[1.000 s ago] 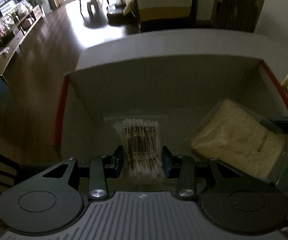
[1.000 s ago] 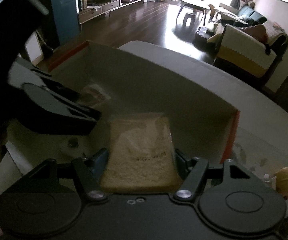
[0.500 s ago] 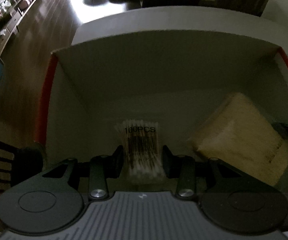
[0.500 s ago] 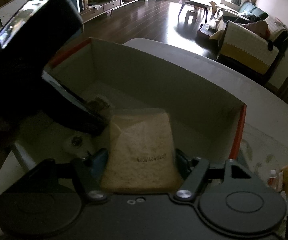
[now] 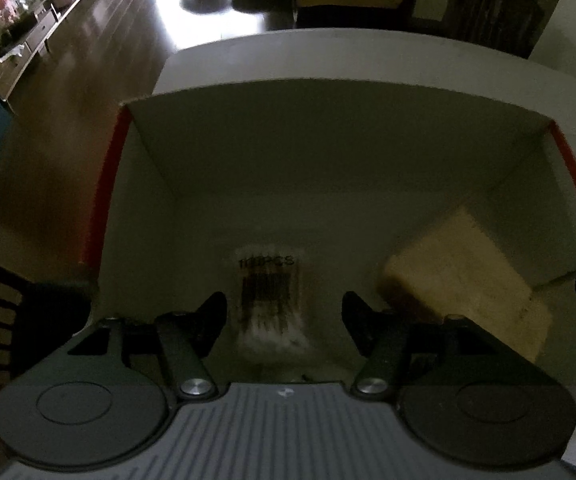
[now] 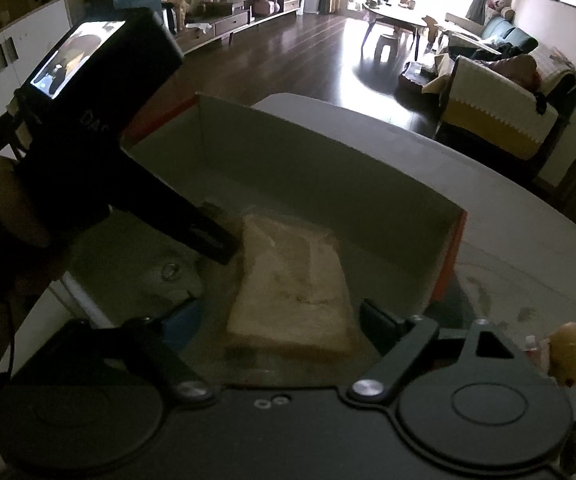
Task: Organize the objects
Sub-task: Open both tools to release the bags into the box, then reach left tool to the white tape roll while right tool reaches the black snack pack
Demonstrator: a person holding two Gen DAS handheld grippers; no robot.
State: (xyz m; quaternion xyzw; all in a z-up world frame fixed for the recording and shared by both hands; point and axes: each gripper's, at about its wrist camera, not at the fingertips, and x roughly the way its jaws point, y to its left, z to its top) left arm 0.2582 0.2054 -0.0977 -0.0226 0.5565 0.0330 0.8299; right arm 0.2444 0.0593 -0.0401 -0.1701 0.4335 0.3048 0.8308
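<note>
Both items look dropped off: cotton swab pack [image 5: 271, 300] lower centre of the box [image 5: 328, 152], bagged bread [image 6: 292, 292] lower right. My left gripper [image 5: 283, 312] and right gripper [image 6: 283, 320] are both spread wide, holding nothing. That little figurine [image 6: 568, 354] at far right sits outside, maybe next.

A grey box [image 5: 328, 168] edged in red is being shown on a white tabletop [image 5: 328, 52]; a pale yellow sponge [image 5: 464, 276] and a black barcode on a swab packet [image 5: 269, 300] are being seen inside.

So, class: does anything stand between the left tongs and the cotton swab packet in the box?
Nothing visible. The swab packet lies on the box floor directly between the open left tongs; the bagged bread sits off to the right.
</note>
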